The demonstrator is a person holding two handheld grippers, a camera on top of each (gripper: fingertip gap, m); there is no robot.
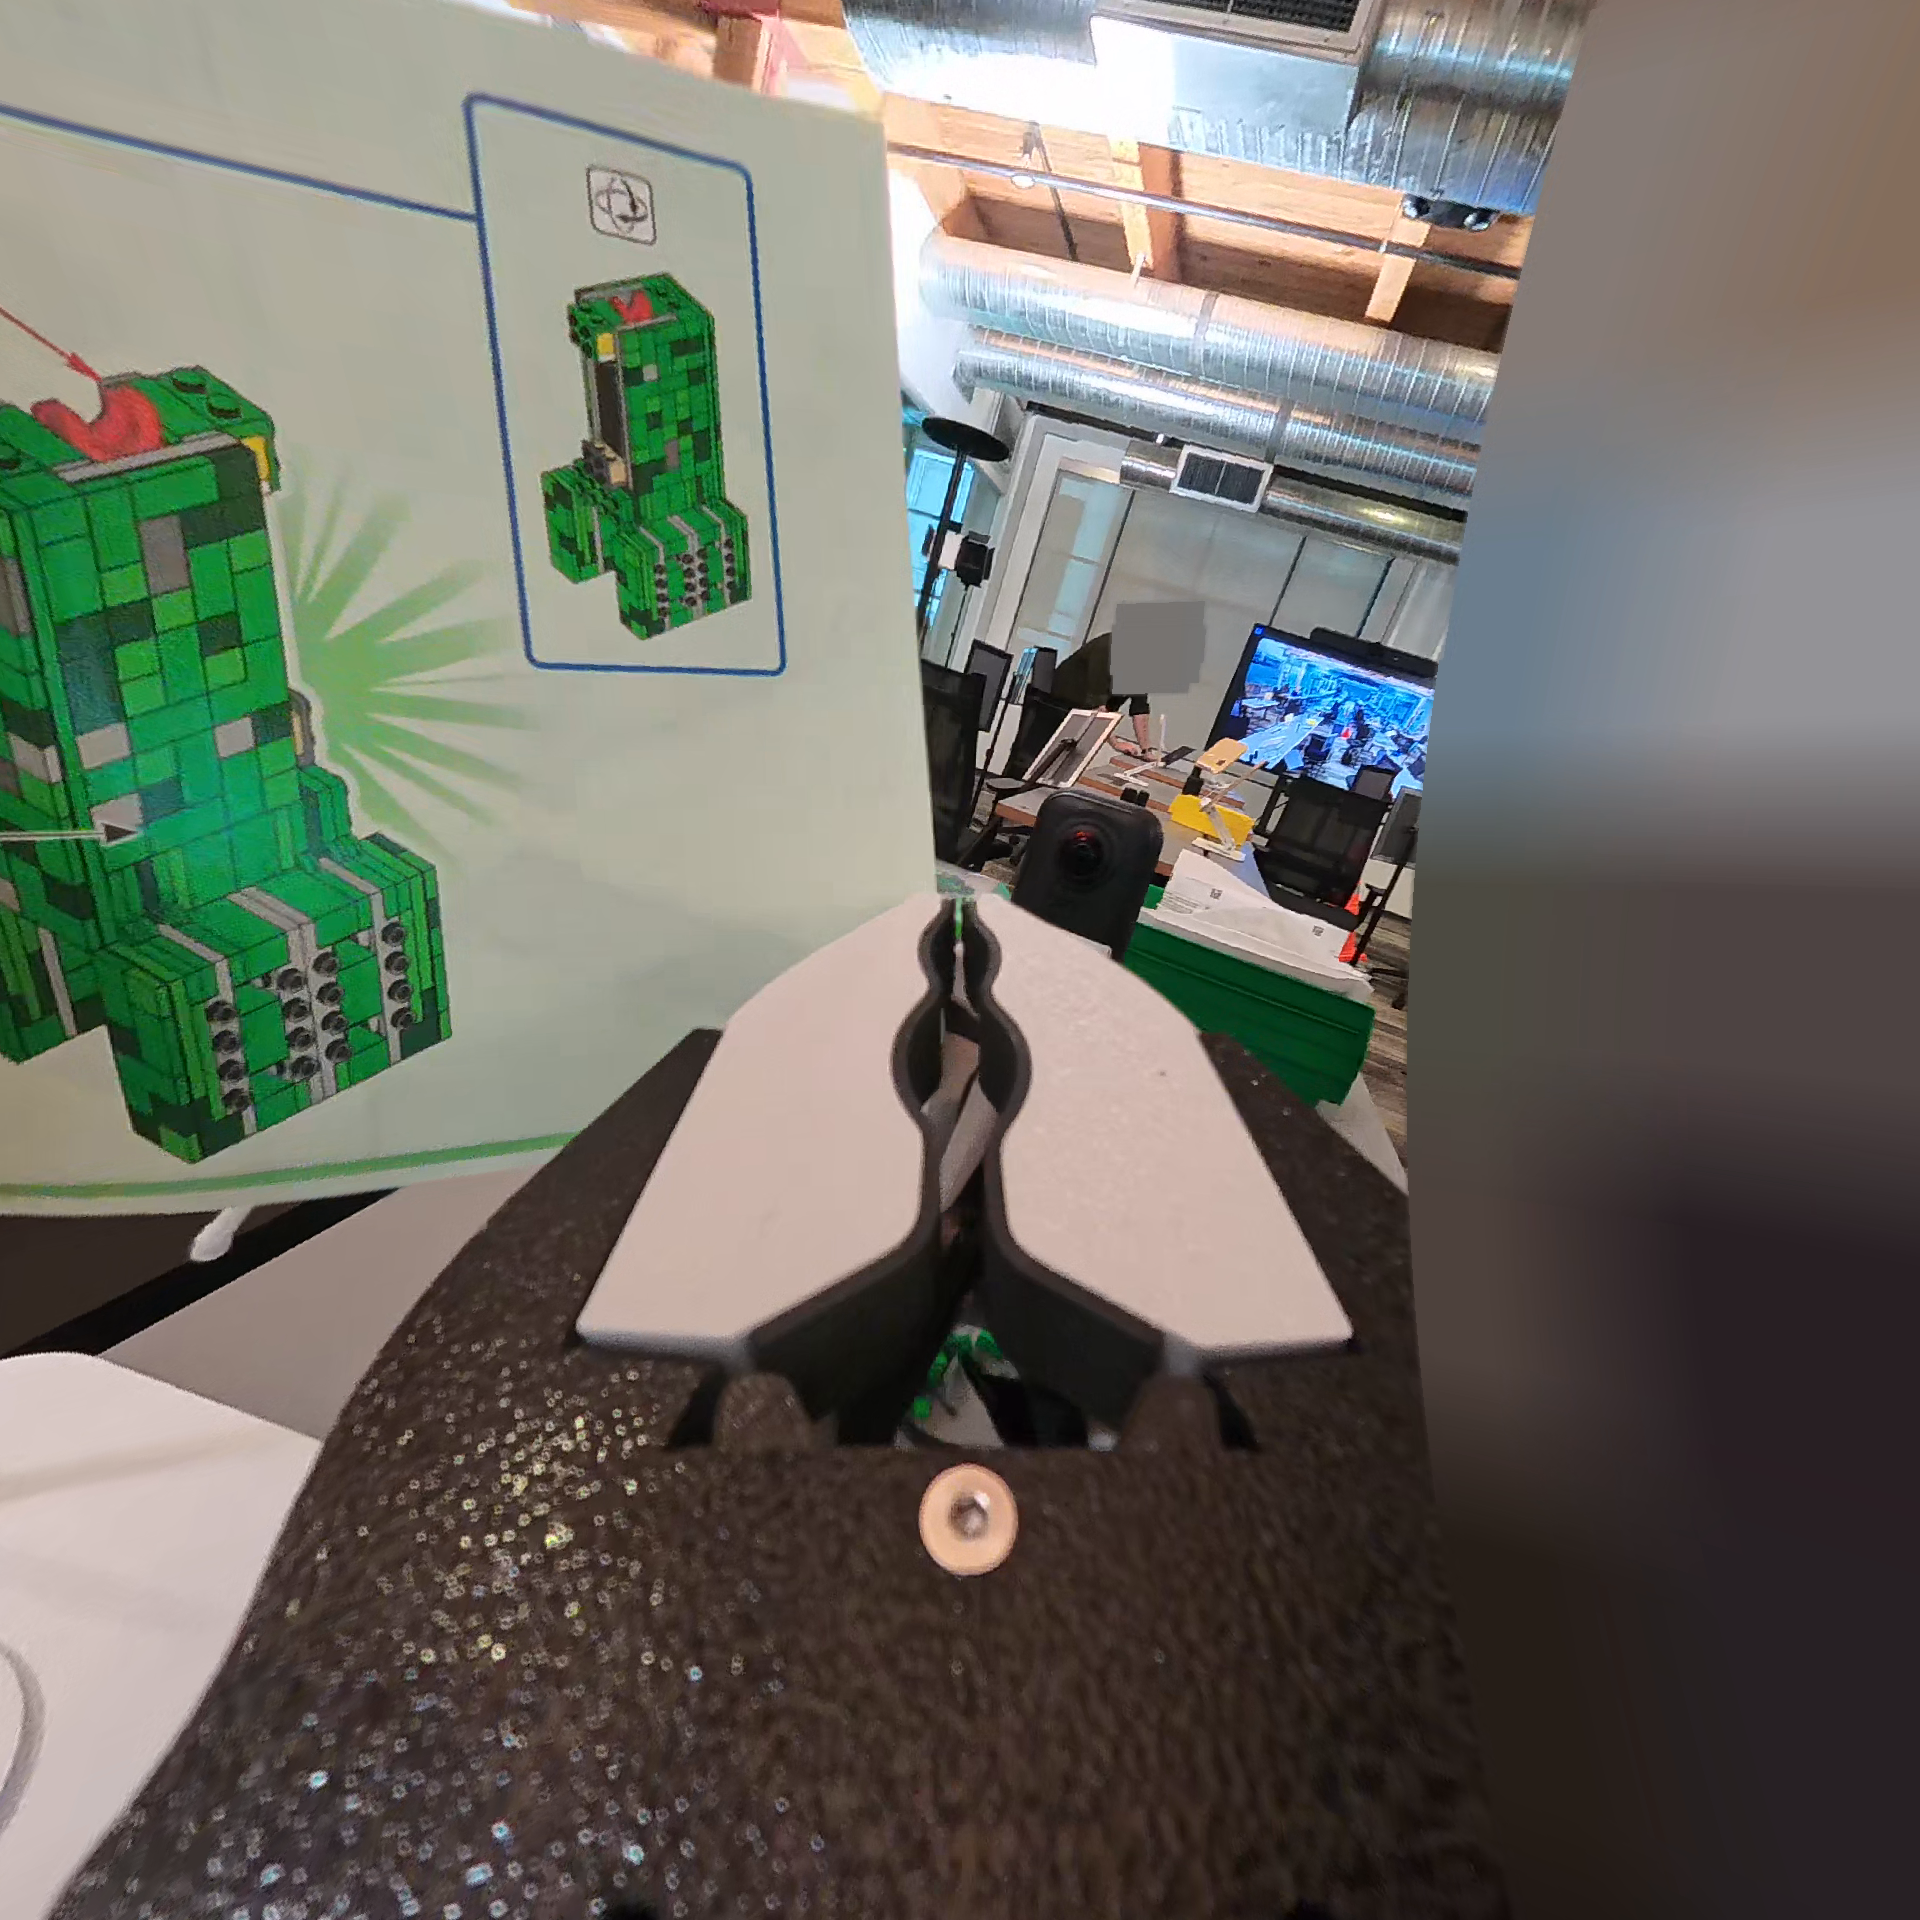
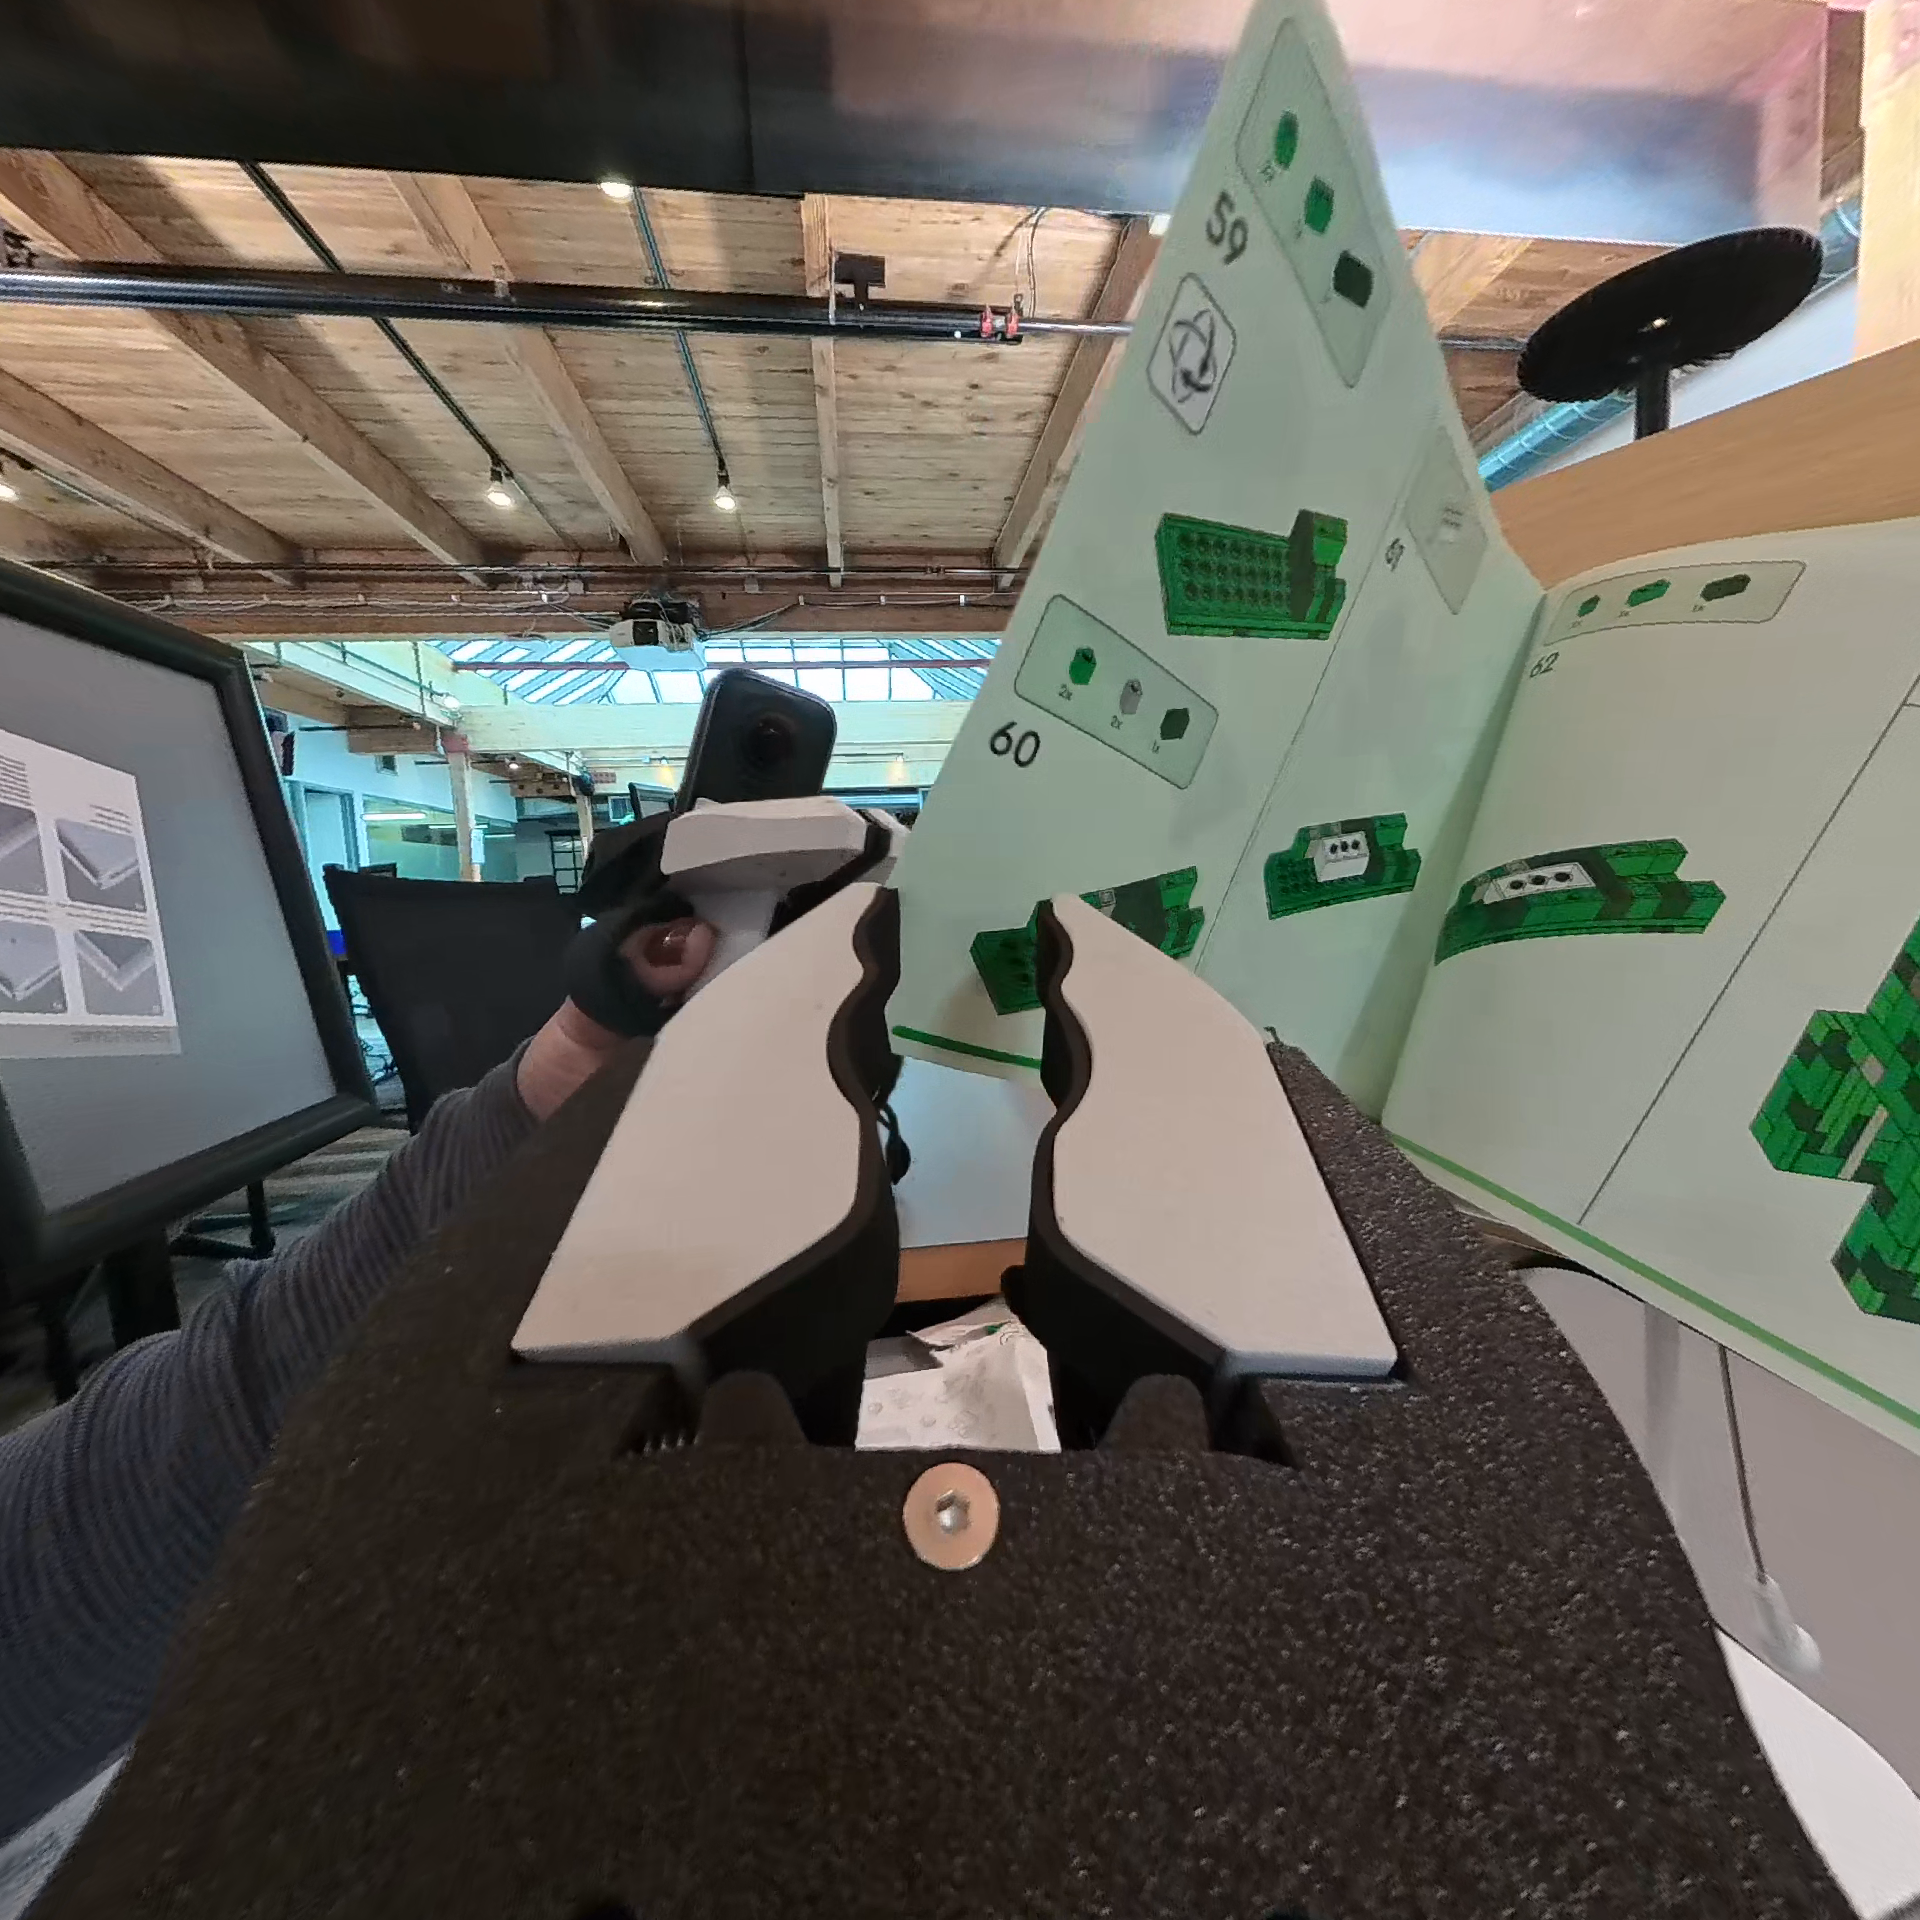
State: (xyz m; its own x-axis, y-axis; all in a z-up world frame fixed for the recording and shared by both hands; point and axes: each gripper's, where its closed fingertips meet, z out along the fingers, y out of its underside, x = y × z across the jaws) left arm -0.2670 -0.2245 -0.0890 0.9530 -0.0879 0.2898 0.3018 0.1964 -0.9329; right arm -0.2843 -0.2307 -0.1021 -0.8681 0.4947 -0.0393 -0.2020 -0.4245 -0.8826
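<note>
Glossy pale-green booklet [image 1: 644, 790] page, printed with numbered steps, is pinched between the left gripper [image 1: 958, 920] fingers; right gripper [image 2: 966, 914] fingers gape empty at centre frame.

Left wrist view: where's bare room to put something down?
Bare white surface lies lower left, bordered by the raised booklet page and the left hand-held gripper, shut on that page. Ahead it is crowded: a black camera, a paper-topped green box.
</note>
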